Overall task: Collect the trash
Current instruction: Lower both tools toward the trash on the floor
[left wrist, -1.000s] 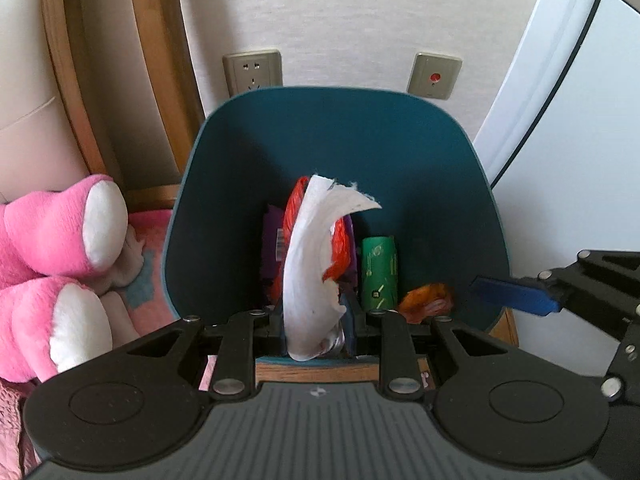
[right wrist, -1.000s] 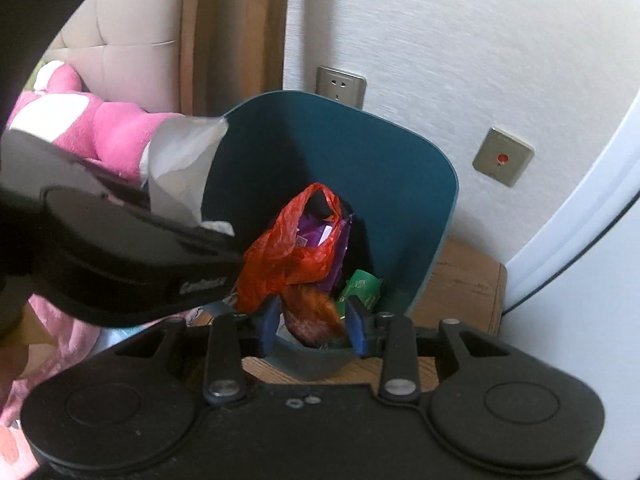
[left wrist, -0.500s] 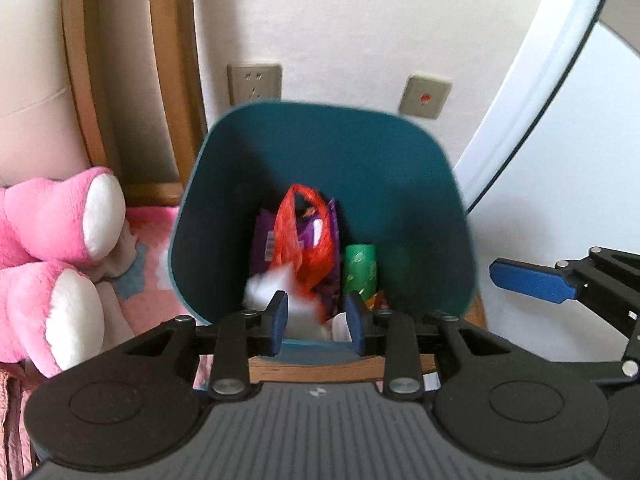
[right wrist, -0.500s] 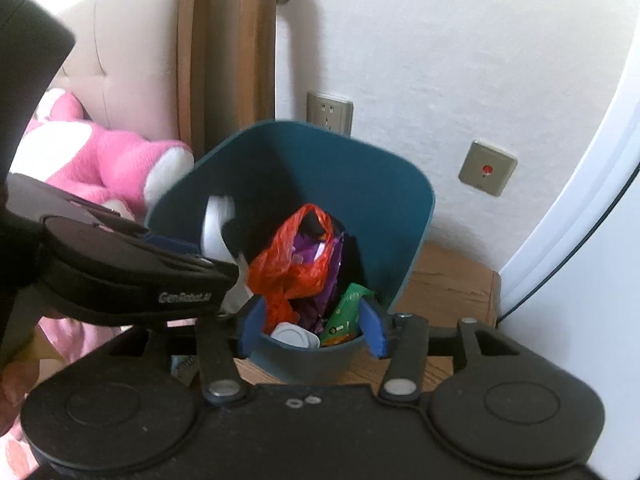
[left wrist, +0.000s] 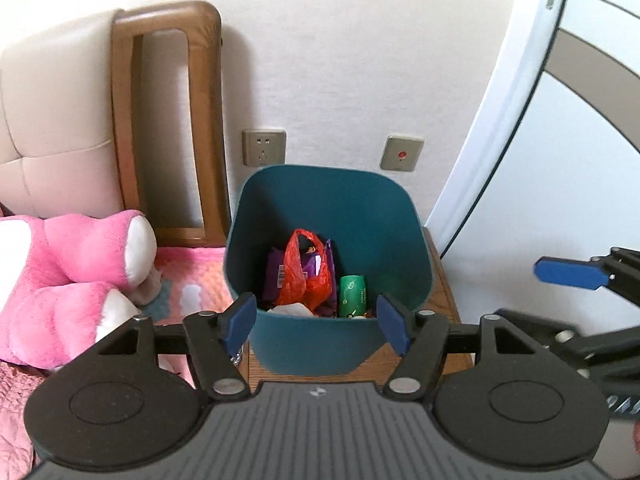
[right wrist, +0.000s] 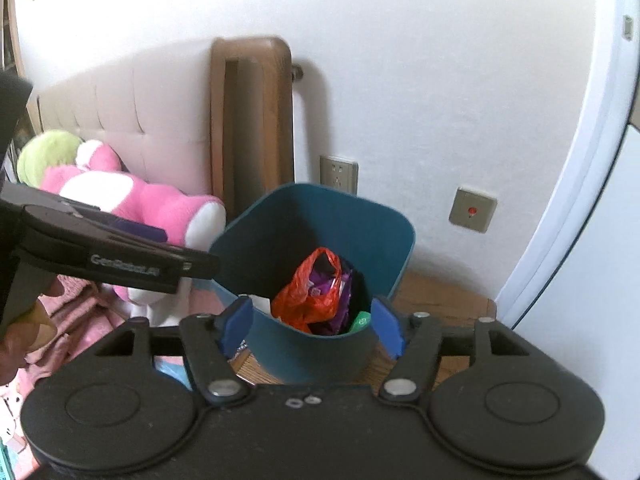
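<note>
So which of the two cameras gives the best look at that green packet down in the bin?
The left wrist view: the green packet stands fully visible beside the red bag inside the teal bin. The right wrist view shows only a green sliver above the bin's near rim.

We see soft, even daylight on the white wall (left wrist: 340,60) behind the teal bin (left wrist: 360,208), whose inside lies in shadow. Fisheye bending curves the door frame (left wrist: 500,120) right of the bin; the right wrist view is slightly blurred.
</note>
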Motion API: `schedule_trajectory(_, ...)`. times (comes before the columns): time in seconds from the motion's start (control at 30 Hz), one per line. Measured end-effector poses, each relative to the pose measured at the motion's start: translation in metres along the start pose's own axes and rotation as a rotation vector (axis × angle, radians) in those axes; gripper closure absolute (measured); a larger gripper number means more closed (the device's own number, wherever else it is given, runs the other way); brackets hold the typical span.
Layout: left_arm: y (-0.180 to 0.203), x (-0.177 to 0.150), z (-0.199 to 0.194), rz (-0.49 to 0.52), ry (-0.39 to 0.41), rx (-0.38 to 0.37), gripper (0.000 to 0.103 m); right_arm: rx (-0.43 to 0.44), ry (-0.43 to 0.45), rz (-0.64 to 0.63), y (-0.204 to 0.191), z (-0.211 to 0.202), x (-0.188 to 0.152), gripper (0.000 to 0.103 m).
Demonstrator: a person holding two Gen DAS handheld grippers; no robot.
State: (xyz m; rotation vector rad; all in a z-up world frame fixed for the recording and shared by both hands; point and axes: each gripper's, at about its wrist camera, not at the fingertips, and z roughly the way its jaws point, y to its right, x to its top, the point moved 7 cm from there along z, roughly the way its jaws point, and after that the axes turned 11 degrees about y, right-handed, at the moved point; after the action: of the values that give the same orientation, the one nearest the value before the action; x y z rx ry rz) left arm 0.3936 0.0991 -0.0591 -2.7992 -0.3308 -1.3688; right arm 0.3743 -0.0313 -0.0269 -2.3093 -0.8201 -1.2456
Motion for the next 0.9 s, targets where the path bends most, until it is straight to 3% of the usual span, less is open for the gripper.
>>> schedule_trajectory(0.2,0.000,-0.017,-0.029,0.042,0.026,-0.037,0.023,-0.022,0.051,0.092,0.011,-0.043,-0.013,0.027)
schedule_trajectory(0.33,0.011,-0.041,-0.030,0.114,0.024,-0.018,0.023,-0.055,0.051,0.169,0.026,-0.057,-0.040,0.023)
schedule_trajectory(0.5,0.025,-0.078,-0.023,0.072,0.004,0.016,0.017,-0.079,0.043,0.169,0.047,-0.062,-0.079,0.012)
schedule_trajectory(0.6,0.034,-0.111,-0.003,0.001,-0.042,0.027,0.003,-0.090,0.030,0.090,0.057,-0.057,-0.109,0.007)
schedule_trajectory(0.7,0.043,-0.148,0.025,-0.053,-0.089,0.004,0.002,-0.133,-0.020,0.046,0.070,-0.041,-0.146,0.007)
schedule_trajectory(0.9,0.049,-0.235,0.112,-0.027,-0.240,-0.086,0.000,-0.173,-0.133,0.098,0.084,0.007,-0.235,0.006)
